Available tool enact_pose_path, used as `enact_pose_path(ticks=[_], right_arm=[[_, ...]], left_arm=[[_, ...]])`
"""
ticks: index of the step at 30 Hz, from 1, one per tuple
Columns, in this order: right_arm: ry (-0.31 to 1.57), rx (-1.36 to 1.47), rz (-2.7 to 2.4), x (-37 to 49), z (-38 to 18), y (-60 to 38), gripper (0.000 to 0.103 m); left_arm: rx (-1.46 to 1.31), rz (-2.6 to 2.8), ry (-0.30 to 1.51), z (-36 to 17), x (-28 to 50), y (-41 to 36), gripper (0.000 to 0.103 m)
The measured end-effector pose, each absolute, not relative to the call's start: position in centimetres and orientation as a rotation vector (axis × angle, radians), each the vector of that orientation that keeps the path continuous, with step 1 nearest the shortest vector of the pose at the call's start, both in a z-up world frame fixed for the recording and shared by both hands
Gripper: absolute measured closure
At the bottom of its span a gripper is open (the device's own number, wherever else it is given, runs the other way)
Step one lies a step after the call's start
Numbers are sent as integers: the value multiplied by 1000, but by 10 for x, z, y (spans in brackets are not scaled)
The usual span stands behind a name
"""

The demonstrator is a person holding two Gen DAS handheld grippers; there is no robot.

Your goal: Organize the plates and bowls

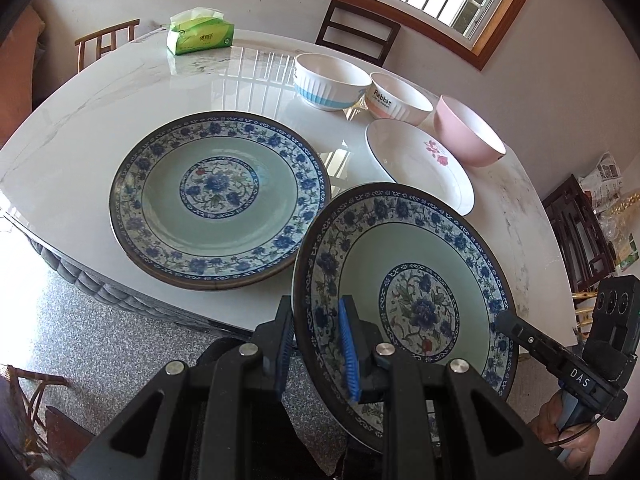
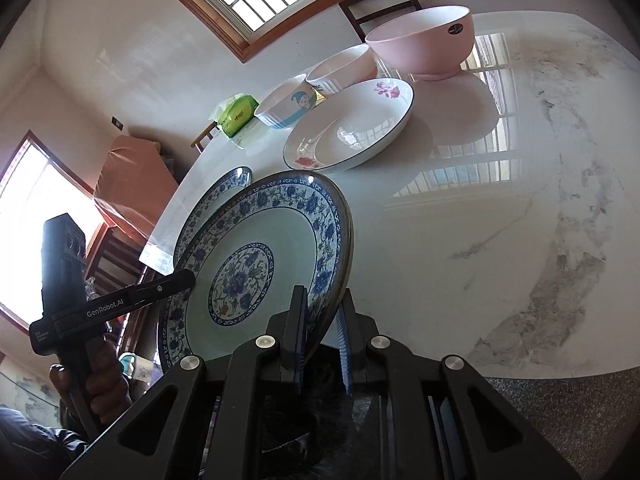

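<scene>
**Held plate at lower right, both grippers on its rim**

At the lower right of the left wrist view, your left gripper (image 1: pixel 318 344) has its fingers straddling the rim of the held plate (image 1: pixel 404 304), one blue pad on each face. The gap is narrow, but you cannot tell whether the pads press the rim. The plate is tilted, raised over the table (image 1: pixel 100 92) edge. It has a dark rim, a band of blue flowers on white, a pale green well and a blue floral medallion with a small red bloom. Your right gripper (image 2: pixel 322 340) straddles the opposite rim in the same way; contact there is unclear too.

A matching second plate (image 1: pixel 220 200) lies flat on the table at centre left, just beside the held one. At right of centre sits a white dish (image 1: pixel 416 164) with a thin dark rim line and pink flowers. Behind it stand three bowls in a row: a blue bowl (image 1: pixel 332 80), white with ribbing, a blue stripe and a cartoon figure; a middle bowl (image 1: pixel 398 98) reading "Rabbit"; and a pink bowl (image 1: pixel 468 132) with a small dark round sticker. A green tissue pack (image 1: pixel 200 34) sits at the upper left.

The right gripper's finger reads "DAS" in the left view; the left one reads "GenRobot.AI" in the right view.
</scene>
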State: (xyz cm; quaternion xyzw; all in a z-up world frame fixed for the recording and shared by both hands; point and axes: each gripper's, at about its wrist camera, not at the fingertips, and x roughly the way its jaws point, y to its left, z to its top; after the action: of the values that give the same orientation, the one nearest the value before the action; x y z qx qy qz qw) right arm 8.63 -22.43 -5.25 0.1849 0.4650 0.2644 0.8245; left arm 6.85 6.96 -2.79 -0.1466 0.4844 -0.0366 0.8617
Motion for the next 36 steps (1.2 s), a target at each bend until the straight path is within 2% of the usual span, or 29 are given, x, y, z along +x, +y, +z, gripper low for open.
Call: enact_pose_path(ticks=[13,22,36], right_arm=[[970,288,668,121,-35,-146,87],[977,218,710,152,-36,-88,87],[986,152,711,179,-46,-47,86]], left_arm=[[-370,57,943,-15,80,146,80],[-431,130,938,-30,103,198,80],[-436,163,943,-43,132,218,80]])
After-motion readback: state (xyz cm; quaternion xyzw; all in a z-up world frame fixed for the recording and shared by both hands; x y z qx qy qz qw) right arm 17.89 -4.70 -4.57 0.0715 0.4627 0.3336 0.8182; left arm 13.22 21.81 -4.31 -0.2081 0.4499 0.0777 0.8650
